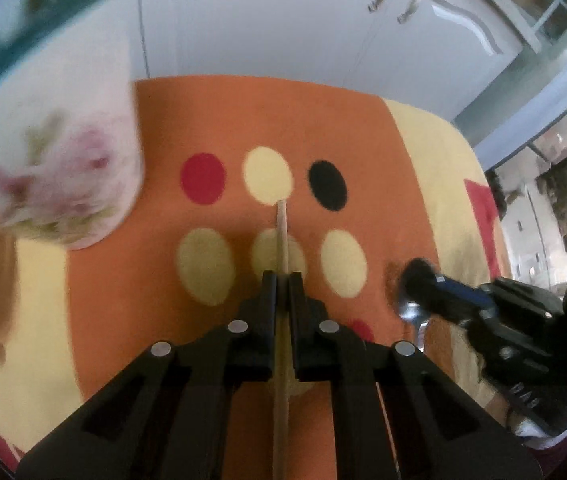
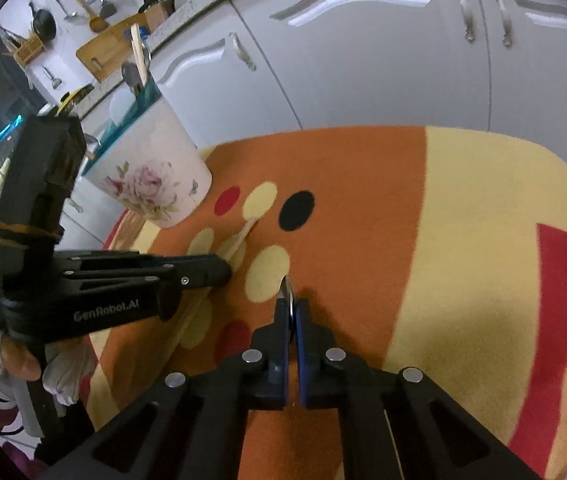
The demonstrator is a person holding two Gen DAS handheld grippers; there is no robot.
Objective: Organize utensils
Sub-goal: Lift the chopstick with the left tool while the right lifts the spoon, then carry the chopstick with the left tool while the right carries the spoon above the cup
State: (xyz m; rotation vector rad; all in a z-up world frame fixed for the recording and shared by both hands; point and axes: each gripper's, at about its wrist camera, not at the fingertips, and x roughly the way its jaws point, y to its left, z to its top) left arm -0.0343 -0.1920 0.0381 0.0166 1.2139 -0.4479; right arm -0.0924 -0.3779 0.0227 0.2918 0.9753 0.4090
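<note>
A thin wooden chopstick (image 1: pixel 282 232) runs between the fingers of my left gripper (image 1: pixel 282 280), which is shut on it; its tip pokes out over the spotted mat. In the right wrist view the same chopstick (image 2: pixel 243 236) sticks out of the left gripper (image 2: pixel 221 270). My right gripper (image 2: pixel 291 305) is shut on a metal spoon (image 2: pixel 286 290) seen edge-on, just above the mat. From the left wrist view the right gripper (image 1: pixel 419 280) shows at the right with the spoon bowl (image 1: pixel 409 312) below it. A floral cup (image 2: pixel 151 176) holds a wooden stick (image 2: pixel 139 56) and a grey utensil (image 2: pixel 130 74).
An orange and yellow mat (image 2: pixel 363 200) with coloured dots covers the surface. The floral cup (image 1: pixel 55 168) stands at the mat's far left, blurred in the left wrist view. White cabinet doors (image 2: pixel 363 60) rise behind the mat. A gloved hand (image 2: pixel 63 368) holds the left gripper.
</note>
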